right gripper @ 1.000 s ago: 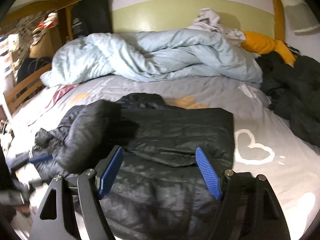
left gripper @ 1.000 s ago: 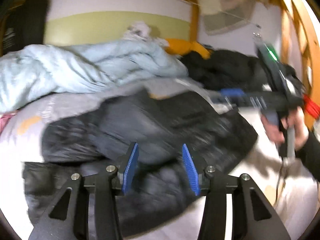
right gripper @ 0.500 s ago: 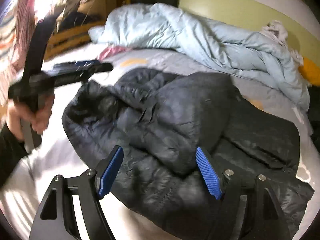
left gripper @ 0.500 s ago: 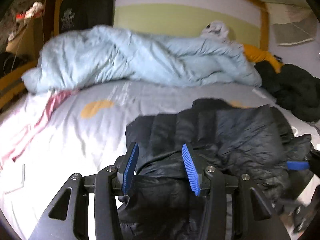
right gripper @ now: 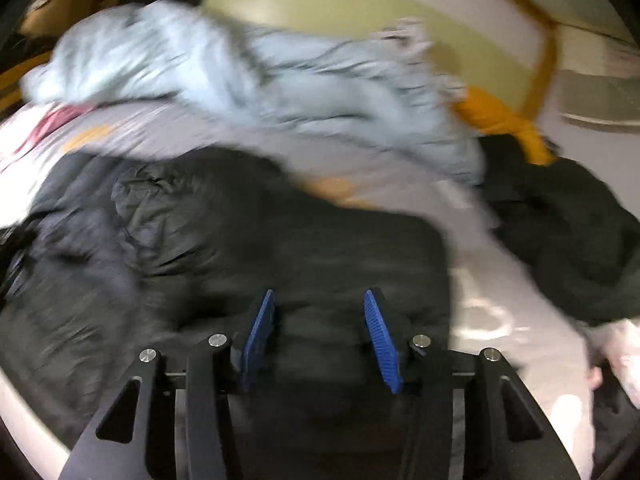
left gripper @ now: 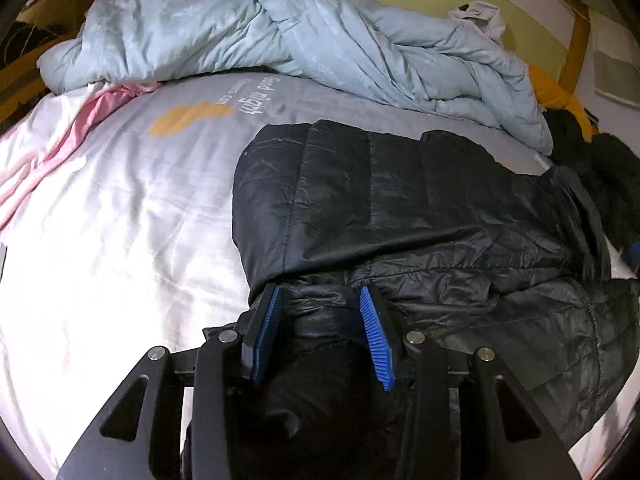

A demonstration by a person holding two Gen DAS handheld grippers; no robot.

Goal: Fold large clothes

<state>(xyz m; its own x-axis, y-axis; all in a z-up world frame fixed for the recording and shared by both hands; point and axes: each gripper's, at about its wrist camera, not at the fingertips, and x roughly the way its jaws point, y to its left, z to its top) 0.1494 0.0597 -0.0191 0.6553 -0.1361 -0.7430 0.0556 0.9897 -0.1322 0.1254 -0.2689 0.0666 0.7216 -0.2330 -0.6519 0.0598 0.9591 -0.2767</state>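
A black puffer jacket (left gripper: pixel 400 208) lies spread on the bed, one part folded over the rest. My left gripper (left gripper: pixel 320 300) is down at the jacket's near left edge. Its jaws are closing, with a bunched fold of the jacket between the blue pads (left gripper: pixel 266 336), and I see no pinch. In the blurred right wrist view my right gripper (right gripper: pixel 320 304) hangs low over the near right part of the jacket (right gripper: pixel 248 240). Its jaws are closing too, black fabric shows between and under them, and the pads do not press on it.
A crumpled light blue duvet (left gripper: pixel 304 40) fills the back of the bed. An orange pillow (left gripper: pixel 556 92) and a heap of dark clothes (right gripper: pixel 560 240) lie at the right. Pink cloth (left gripper: pixel 80 120) lies at the left on the pale sheet (left gripper: pixel 120 220). A wooden frame (left gripper: pixel 576 36) stands behind.
My left gripper swung left across the bed and sank onto the jacket's near edge. My right gripper's jaws narrowed a lot, and its view swung left, then back right, now blurred.
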